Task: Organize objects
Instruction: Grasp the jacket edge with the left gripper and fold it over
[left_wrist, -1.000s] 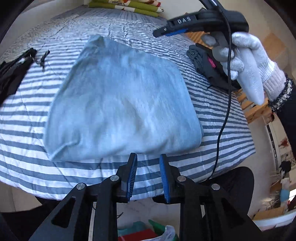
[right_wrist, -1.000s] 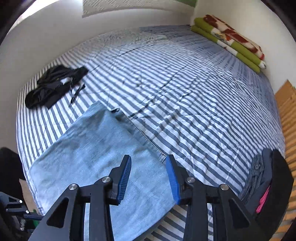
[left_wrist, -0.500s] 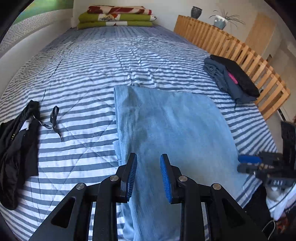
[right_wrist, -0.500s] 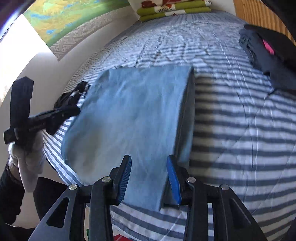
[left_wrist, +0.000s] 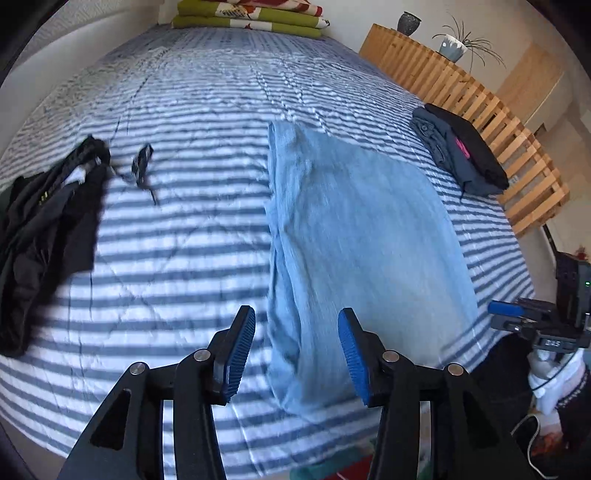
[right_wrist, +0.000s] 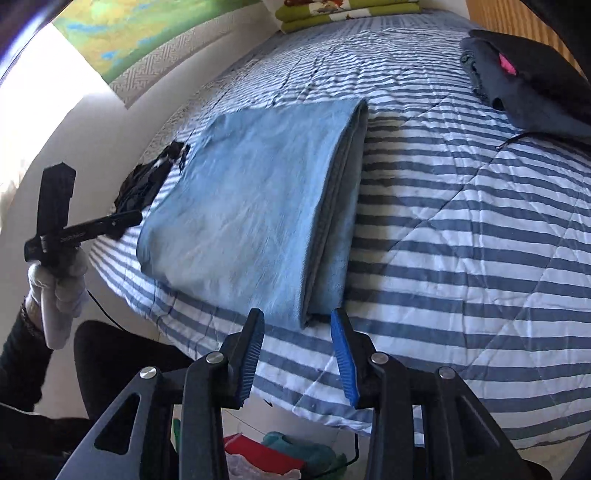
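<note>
A folded light blue cloth (left_wrist: 362, 236) lies on the striped bed quilt (left_wrist: 192, 110), near its front edge. My left gripper (left_wrist: 295, 317) hovers over the cloth's near left edge; its jaws are opening and nothing is between the pads. My right gripper (right_wrist: 297, 321) stands open just above the cloth's (right_wrist: 251, 206) near right corner, where the folded layers show. A crumpled black garment (left_wrist: 44, 229) lies at the left. A folded pile of dark clothes (left_wrist: 461, 155) sits at the right. Each gripper shows in the other's view: right gripper (left_wrist: 504, 316), left gripper (right_wrist: 125, 219) in a white-gloved hand (right_wrist: 59, 291).
Folded green and red blankets (left_wrist: 251, 18) lie at the bed's far end. A slatted wooden frame (left_wrist: 480, 103) runs along the right side, with a vase and a potted plant behind it. Red and teal items (right_wrist: 280, 454) lie on the floor below the front edge.
Both views swung round to look along the bed. The left jaws have widened. The right gripper came down from over the cloth to its near right corner.
</note>
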